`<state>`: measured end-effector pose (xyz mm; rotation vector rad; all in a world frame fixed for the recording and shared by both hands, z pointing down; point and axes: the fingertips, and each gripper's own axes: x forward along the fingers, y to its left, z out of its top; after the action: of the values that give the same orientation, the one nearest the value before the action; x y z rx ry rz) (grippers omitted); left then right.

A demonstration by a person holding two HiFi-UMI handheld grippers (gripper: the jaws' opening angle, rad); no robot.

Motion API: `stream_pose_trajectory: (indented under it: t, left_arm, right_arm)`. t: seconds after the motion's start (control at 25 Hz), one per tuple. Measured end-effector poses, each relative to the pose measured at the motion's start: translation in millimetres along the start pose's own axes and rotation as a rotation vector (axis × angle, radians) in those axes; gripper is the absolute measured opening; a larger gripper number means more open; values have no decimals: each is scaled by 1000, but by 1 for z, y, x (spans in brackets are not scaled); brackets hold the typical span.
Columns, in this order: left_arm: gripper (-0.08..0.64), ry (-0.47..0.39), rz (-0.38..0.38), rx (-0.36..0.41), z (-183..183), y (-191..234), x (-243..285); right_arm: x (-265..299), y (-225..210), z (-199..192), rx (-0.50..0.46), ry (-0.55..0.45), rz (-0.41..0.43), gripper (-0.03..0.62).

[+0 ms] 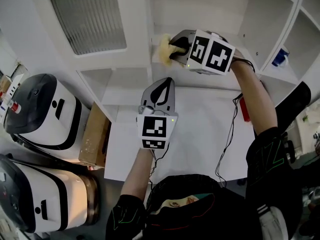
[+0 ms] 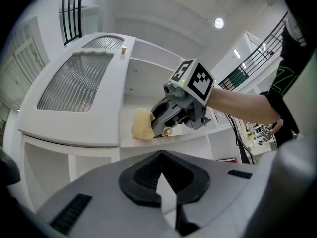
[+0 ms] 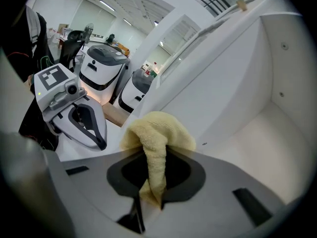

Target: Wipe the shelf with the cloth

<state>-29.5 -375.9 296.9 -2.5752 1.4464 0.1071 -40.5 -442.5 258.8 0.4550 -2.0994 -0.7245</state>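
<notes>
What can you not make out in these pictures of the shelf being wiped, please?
- Head view: the right gripper covers where the cloth meets the shelf, so contact is unclear.
- Right gripper view: the bunched cloth hides the surface under it.
- Head view: a blue thing in a right-hand compartment, cut by a divider, too small to name.
- Head view: a red thing, partly behind the forearm.

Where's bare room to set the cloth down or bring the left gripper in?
The shelf floor right of the cloth is bare. The white top between the left gripper and the red item is free too. Crowded: the corner at the right gripper.
</notes>
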Motion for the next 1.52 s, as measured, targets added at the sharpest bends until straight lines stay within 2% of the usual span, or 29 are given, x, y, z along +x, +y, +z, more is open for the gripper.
stream_pose_trajectory:
  t: [0.8, 1.0, 1.28, 1.52]
  left_arm:
    - [0, 31, -91, -52, -14, -45, 10]
    - [0, 15, -116, -132, -10, -61, 12]
    - [0, 42, -168, -158, -15, -115, 33]
    - [0, 42, -203, -176, -19, -113, 30]
  right_arm:
    - [-53, 2, -60, 155, 38, -104, 52]
    - [-69, 2, -81, 197, 37, -155, 52]
    - [-112, -5, -143, 280, 60, -261, 52]
    - [-118, -8, -150, 336, 79, -333, 52]
